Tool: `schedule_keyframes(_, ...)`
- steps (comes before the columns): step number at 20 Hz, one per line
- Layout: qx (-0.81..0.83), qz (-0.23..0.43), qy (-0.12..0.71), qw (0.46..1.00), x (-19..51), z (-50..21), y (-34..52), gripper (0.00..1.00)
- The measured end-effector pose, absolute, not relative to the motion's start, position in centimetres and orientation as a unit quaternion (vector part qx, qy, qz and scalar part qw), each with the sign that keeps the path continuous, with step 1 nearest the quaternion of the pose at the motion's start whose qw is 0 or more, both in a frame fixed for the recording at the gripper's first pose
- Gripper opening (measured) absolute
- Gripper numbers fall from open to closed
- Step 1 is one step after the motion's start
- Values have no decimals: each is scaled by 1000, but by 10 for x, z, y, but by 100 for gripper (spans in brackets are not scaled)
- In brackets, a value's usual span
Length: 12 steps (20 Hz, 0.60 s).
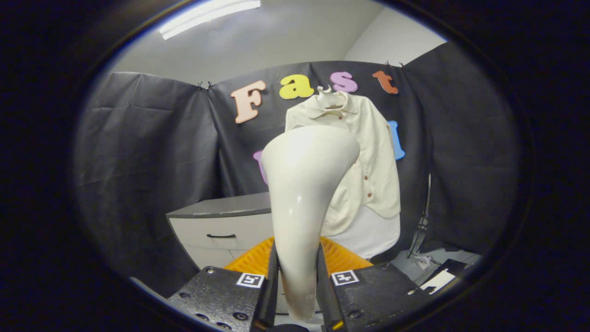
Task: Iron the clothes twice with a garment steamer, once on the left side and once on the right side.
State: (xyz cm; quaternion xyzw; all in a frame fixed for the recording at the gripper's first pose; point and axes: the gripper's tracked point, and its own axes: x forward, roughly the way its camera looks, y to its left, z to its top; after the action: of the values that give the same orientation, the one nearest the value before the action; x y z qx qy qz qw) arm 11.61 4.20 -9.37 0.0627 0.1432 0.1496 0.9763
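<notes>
My tongs (297, 286) are closed on the handle of the garment steamer (304, 184), one finger pressing each side of it. The steamer stands upright between the fingers, its wide head rising ahead of me and covering part of the shirt (364, 152). The cream shirt hangs on a hanger (333, 97) against the black cloth wall, buttons down its front, just beyond the steamer's head and a little to the right of it. Below the shirt, behind the steamer's handle, sits an orange ribbed thing (341, 256). To the left is a bench (221, 210) with a dark top and a drawer.
</notes>
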Motion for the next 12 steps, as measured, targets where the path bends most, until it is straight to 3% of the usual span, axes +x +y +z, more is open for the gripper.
schedule_keyframes(12,33,121,98,987,124,-88,64,39)
